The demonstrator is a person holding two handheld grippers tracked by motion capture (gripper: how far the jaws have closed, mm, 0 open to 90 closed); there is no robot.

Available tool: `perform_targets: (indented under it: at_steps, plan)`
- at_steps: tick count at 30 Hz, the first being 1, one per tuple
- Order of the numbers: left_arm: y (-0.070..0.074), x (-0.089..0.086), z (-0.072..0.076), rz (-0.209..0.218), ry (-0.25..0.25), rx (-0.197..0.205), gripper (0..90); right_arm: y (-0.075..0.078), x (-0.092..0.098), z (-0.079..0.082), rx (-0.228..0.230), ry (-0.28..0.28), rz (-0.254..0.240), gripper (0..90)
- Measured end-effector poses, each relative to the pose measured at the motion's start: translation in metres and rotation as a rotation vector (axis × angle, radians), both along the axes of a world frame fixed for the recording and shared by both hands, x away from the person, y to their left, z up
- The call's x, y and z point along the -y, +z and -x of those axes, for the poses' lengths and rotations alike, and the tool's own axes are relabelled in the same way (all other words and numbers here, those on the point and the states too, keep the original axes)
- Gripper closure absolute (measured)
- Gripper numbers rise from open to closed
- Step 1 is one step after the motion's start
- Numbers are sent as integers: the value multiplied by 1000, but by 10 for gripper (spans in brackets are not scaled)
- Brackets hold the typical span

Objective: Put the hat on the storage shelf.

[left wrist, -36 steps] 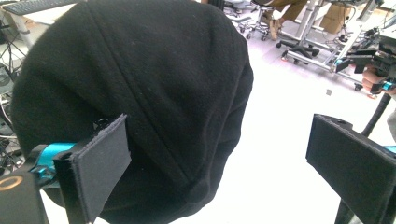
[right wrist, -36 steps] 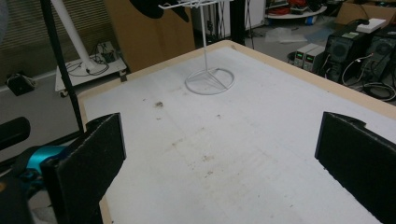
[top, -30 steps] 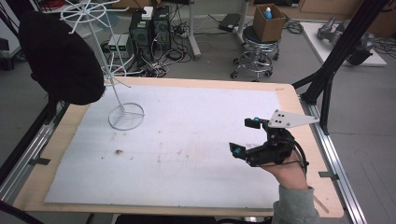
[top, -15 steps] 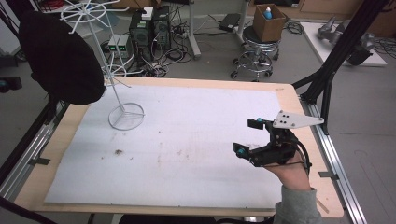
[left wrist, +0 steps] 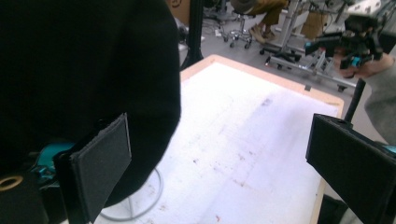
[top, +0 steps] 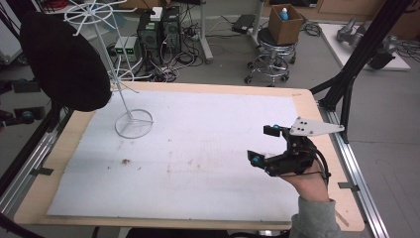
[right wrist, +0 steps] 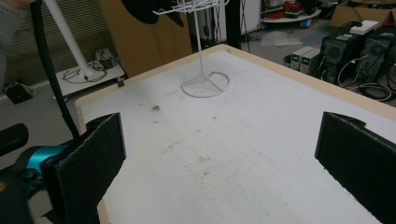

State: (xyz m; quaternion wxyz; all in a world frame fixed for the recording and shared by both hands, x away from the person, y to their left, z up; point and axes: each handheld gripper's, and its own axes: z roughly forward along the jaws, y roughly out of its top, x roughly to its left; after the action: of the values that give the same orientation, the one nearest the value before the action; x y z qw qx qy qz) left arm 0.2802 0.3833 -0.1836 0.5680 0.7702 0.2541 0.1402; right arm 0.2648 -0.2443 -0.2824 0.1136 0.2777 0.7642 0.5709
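Black cloth, hat-like, hangs on the white wire stand at upper left of the high view. Left tongs gape just beside it; right tongs hover released at lower right. No grasp yet, everything remains.

Setting: a lab or workshop. Computer towers, tangled cables and a rolling stool are seen on the floor.

no readable text, label, brand or number anywhere.
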Motion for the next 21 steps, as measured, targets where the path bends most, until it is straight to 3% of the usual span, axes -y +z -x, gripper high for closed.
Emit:
perform_targets:
  at_steps: [3,6,14,21]
  plan:
    - [-7,5,2,14,-12,3,69,0,-2,0,-1,1,7,7]
    - [-17,10,2,21,-22,-21,69,0,-2,0,4,3,6,8]
    - [-56,21,-3,49,-38,-69,69,1,-4,-2,1,4,11,8]
    - [-74,28,-1,50,-35,-69,69,2,-4,-1,8,8,13,7]
